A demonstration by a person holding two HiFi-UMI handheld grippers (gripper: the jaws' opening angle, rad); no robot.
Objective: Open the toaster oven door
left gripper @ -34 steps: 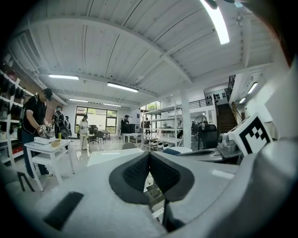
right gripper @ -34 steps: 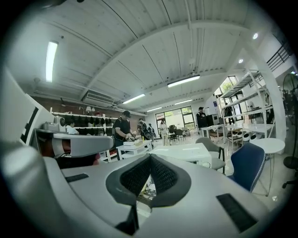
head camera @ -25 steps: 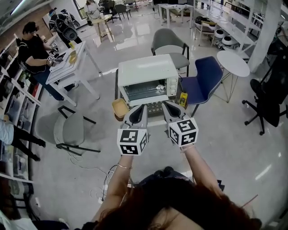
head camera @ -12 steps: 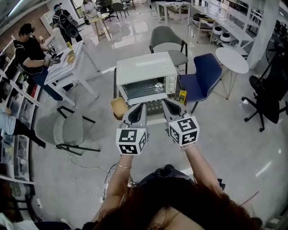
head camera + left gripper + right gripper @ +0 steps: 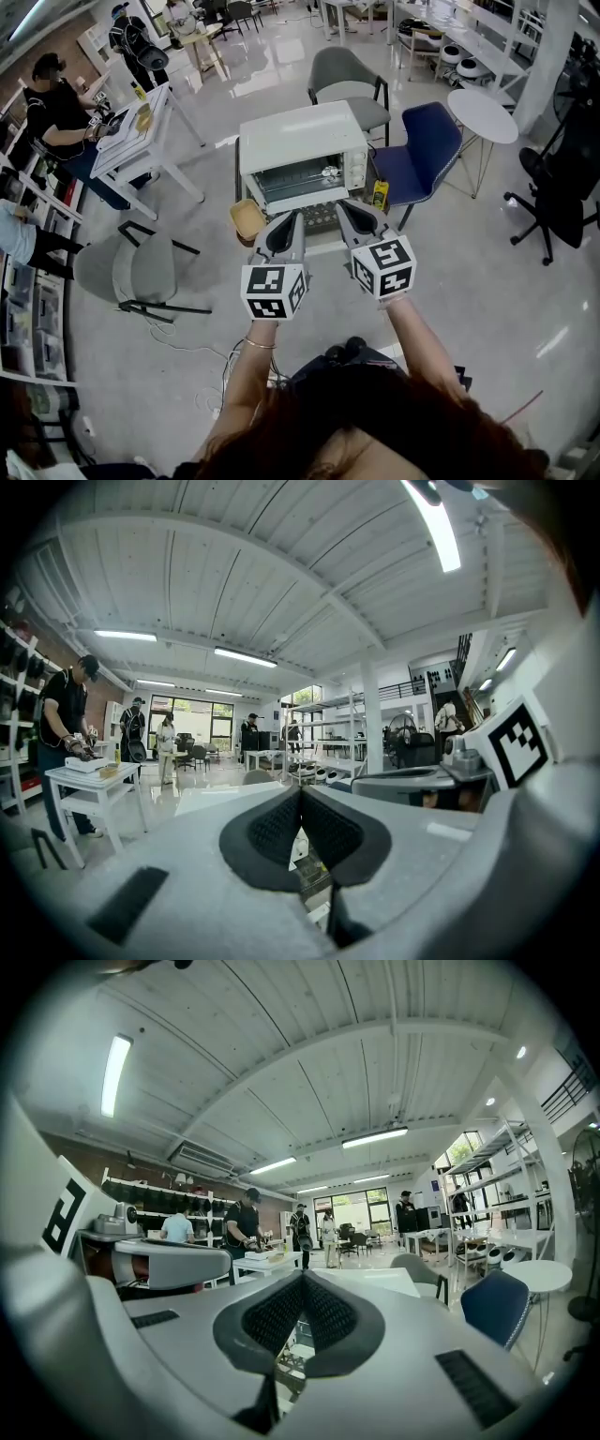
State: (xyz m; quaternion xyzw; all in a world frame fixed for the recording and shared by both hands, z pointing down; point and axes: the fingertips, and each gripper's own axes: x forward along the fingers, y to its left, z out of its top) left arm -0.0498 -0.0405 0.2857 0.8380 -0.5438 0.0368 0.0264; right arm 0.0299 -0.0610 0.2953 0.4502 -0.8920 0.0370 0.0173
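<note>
White toaster oven (image 5: 302,155) sits straight ahead of me, with a blue chair (image 5: 427,150) just to its right. Both tongs are pinched fully together with nothing in them. The left gripper (image 5: 292,220) and right gripper (image 5: 345,211) hover side by side, just short of the oven's front.

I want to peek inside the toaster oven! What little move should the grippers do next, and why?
Probably open the right gripper and move it forward toward the top edge of the toaster oven door. Both it and the left gripper are shut on nothing, side by side, short of the toaster oven, and the door looks closed.
</note>
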